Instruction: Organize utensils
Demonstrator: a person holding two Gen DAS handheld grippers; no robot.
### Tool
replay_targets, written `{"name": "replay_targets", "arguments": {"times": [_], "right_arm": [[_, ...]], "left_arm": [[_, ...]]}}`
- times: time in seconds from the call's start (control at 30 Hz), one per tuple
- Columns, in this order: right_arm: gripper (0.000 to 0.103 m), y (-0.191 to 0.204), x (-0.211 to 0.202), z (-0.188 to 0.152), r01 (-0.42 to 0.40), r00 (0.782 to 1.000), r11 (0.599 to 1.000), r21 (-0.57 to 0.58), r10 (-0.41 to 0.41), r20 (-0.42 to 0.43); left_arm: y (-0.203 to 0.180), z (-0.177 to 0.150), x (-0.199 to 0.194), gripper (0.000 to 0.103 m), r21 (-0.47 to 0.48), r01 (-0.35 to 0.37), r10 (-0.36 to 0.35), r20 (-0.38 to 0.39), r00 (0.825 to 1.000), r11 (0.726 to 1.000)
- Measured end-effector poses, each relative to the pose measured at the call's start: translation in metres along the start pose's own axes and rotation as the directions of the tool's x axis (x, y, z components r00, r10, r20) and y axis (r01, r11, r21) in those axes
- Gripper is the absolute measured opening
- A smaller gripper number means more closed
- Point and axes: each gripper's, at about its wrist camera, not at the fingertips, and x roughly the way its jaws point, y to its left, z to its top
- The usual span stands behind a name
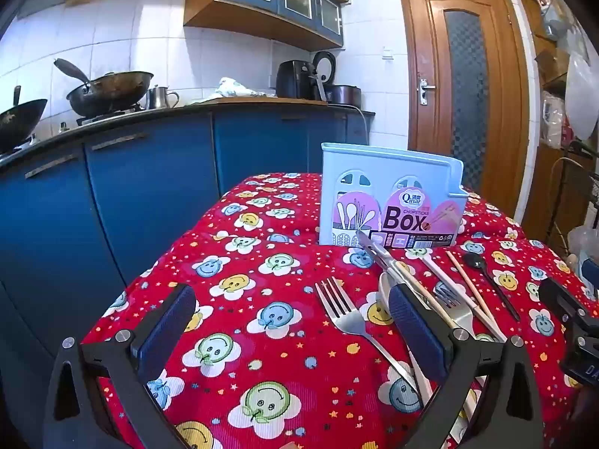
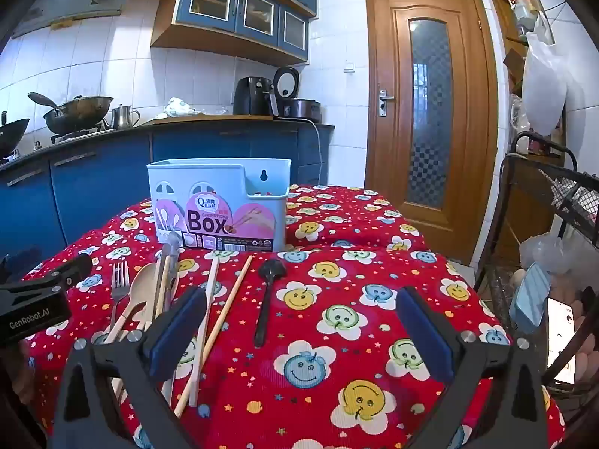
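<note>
A light blue chopsticks box [image 2: 219, 205] stands upright near the far side of the table, on a red tablecloth [image 2: 337, 355] with smiley flowers. Its pink label says "Box". In front of the box, the utensils lie flat on the cloth in a loose bunch: a metal fork [image 1: 346, 316], a knife [image 1: 378, 254], a pale wooden spoon [image 2: 140, 288], some chopsticks [image 2: 224, 314] and a black spoon [image 2: 267, 292]. The black spoon lies a little apart from the others. The left gripper [image 1: 292, 329] hangs over the cloth with its fingers spread wide and nothing in them; the fork lies between them. The right gripper [image 2: 299, 333] is spread wide too and holds nothing. Behind the table are blue cupboards [image 1: 149, 187] and a brown door [image 2: 430, 112].
</note>
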Motion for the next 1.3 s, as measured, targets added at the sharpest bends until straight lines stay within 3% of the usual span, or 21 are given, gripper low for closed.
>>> {"name": "replay_targets", "arguments": {"times": [1.3], "right_arm": [[0.103, 0.0017, -0.0003, -0.0002, 0.003, 1.0, 1.0, -0.007, -0.003, 0.001]], "left_arm": [[0.0004, -0.0005, -0.0027, 0.102, 0.002, -0.003, 0.003, 0.003, 1.0, 1.0]]}}
